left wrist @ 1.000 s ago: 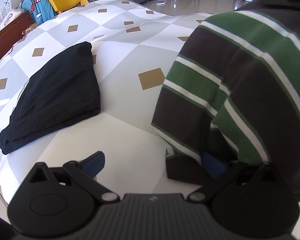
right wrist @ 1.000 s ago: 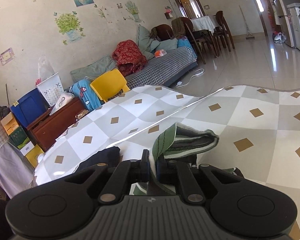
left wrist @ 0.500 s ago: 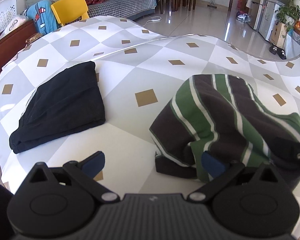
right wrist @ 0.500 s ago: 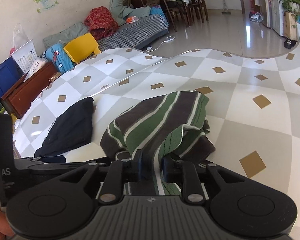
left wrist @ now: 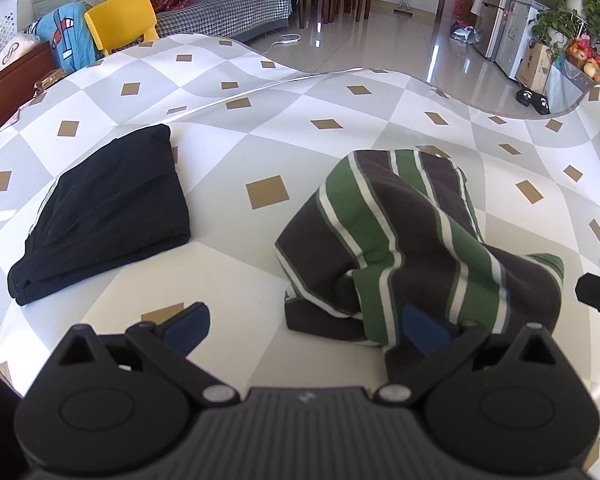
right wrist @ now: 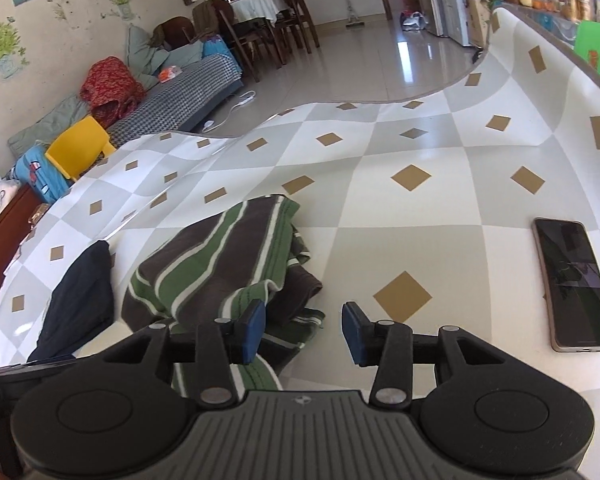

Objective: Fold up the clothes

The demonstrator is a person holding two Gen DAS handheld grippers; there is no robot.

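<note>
Since a moment ago my right gripper (right wrist: 303, 330) has let go; both grippers now gape empty. Soft and limp, the striped shirt (left wrist: 416, 240) slumps on the table (left wrist: 332, 160) beside the black garment (left wrist: 108, 208); I'd pinch its hem corners.

Both tools share one build. The left gripper (left wrist: 305, 322) has a matte black body with a ribbed grey centre panel bearing a small pale logo, two round black housings with recessed discs, and silver pivot screws on angular black linkage arms. Its fingers (left wrist: 188, 320) end in dark blue pads. The right gripper (right wrist: 303, 330) looks the same, with blue-padded fingers (right wrist: 254, 326).
</note>
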